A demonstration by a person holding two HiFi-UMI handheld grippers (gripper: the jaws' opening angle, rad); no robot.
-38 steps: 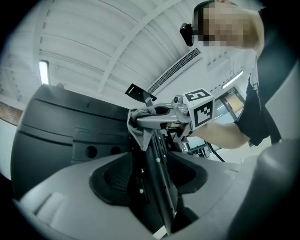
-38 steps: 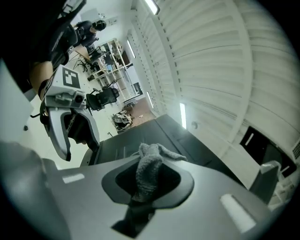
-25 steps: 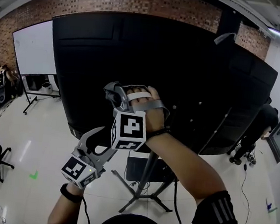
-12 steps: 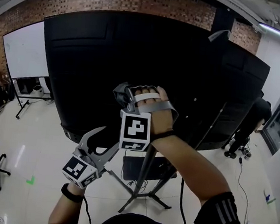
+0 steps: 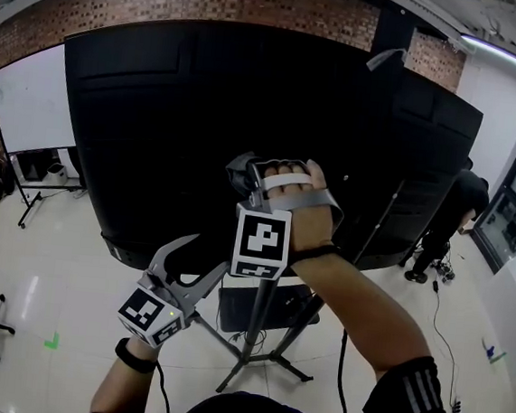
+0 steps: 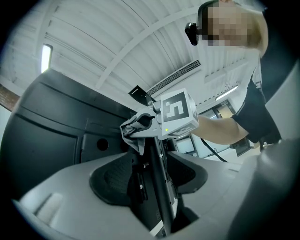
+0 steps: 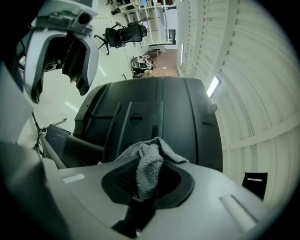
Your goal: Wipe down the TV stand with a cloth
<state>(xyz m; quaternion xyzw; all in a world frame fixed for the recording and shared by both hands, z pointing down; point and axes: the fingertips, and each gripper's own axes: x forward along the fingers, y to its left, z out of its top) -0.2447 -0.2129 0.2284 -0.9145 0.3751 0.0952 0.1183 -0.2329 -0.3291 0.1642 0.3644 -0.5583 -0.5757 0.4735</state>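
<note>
Brick wall (image 5: 214, 2) far behind, glossy white floor (image 5: 61, 273) below, whiteboard (image 5: 27, 102) off to the left. Facing the black back of a TV (image 5: 157, 128), carried on a tripod TV stand (image 5: 259, 337). Holding a bunched grey cloth (image 7: 147, 171) in the right tongs (image 5: 248, 168), clamped tight on it, raised at the panel's middle. Judging by the layout, calls for a downward stroke: stand's post upright, long axis vertical, directly below the cloth and closest to that hand. Keeping the left tongs (image 5: 180, 257) lower and to the left, spread wide and gripping nothing, post only glimpsed through the gap. No desk anywhere.
</note>
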